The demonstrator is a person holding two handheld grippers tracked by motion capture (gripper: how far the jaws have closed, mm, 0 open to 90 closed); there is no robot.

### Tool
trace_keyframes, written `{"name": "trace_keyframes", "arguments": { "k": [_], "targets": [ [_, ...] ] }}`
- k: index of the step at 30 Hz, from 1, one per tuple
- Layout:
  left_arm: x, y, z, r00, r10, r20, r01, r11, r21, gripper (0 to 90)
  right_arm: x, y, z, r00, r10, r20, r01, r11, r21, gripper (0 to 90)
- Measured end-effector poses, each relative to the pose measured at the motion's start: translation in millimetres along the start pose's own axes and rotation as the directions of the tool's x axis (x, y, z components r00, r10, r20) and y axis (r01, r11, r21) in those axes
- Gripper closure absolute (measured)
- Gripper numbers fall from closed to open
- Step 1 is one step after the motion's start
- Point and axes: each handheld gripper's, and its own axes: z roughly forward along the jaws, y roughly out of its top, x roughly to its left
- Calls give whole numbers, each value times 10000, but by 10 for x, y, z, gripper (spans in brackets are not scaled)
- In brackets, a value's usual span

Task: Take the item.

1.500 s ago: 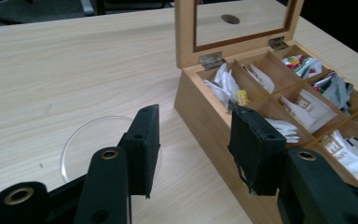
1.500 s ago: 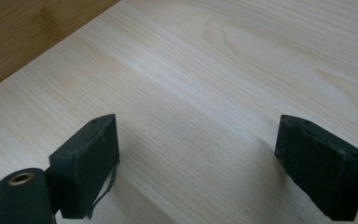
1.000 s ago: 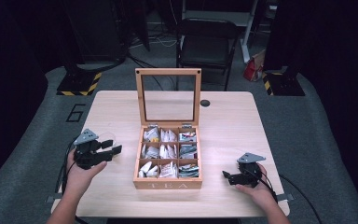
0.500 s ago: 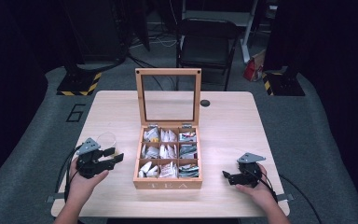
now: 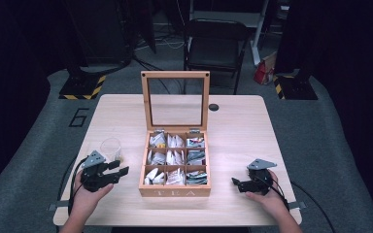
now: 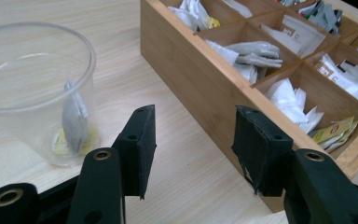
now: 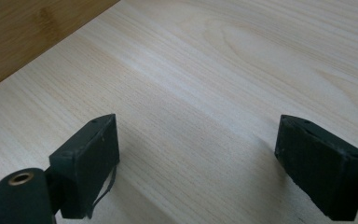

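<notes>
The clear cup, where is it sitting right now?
In the high view the cup stands on the table's left side, just left of the tea box and right beyond the left tongs; a tea bag lies inside.

The word "TEA" is read on the front wall of the wooden tea box [image 5: 175, 192], cut in spaced capitals into the light wood. A large numeral "6" is seen marked in dark strokes on the grey floor [image 5: 79, 117] to the left of the table. Print is carried by several tea bag packets [image 6: 338, 74] in the compartments, but it is too small and blurred to be read.
</notes>
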Motion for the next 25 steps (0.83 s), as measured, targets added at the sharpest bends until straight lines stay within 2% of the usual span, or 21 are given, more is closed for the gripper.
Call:
{"name": "trace_keyframes", "arguments": {
  "k": [5, 12, 16, 25],
  "targets": [
    [2, -62, 53, 9999, 71, -86, -69, 9997, 234, 478, 0, 0, 0, 10000, -5, 0, 5, 10000, -4, 129],
    [20, -120, 98, 9998, -120, -178, 126, 9994, 314, 474, 1, -1, 2, 10000, -2, 23, 2, 10000, -36, 129],
    [40, -136, 107, 9999, -73, -156, 81, 9987, 496, 474, 0, 0, 0, 10000, -4, -2, 4, 10000, -1, 129],
    [69, -160, 115, 9994, -323, -143, 330, 9982, 508, 474, 1, -1, 3, 10000, -1, 23, 1, 10000, -39, 129]
  ]
}}
